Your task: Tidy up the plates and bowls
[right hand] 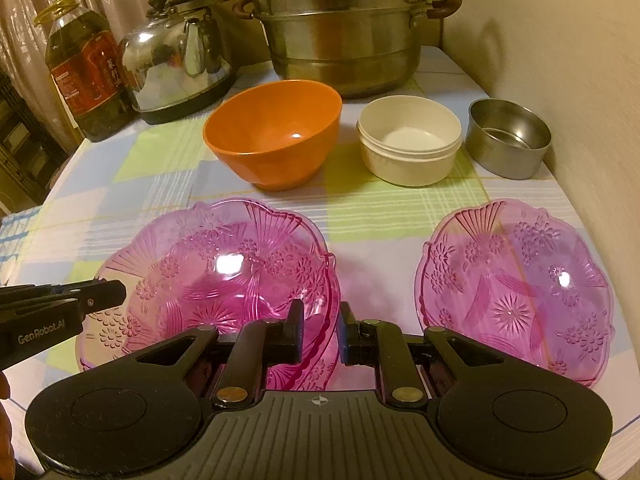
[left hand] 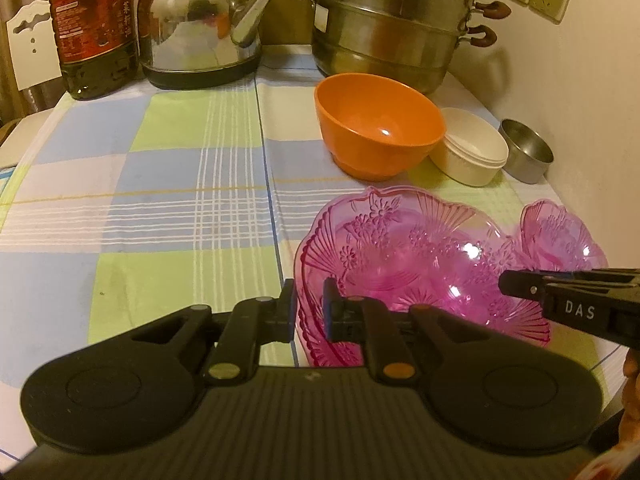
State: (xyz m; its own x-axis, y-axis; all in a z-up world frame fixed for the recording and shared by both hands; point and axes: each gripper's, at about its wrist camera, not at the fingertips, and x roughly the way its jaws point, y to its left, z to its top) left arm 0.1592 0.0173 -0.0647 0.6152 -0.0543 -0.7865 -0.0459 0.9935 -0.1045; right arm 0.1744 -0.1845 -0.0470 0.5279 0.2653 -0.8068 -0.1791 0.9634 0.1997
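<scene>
A large pink glass bowl sits on the checked tablecloth. My left gripper straddles its left rim, one finger on each side, jaws narrowly apart. My right gripper straddles its right rim the same way; it also shows in the left wrist view. The left gripper shows in the right wrist view. A second pink bowl lies to the right. Behind stand an orange bowl, a white bowl and a steel bowl.
A steel steamer pot, a kettle and an oil bottle stand along the back. A wall runs close on the right. The table edge falls away at left.
</scene>
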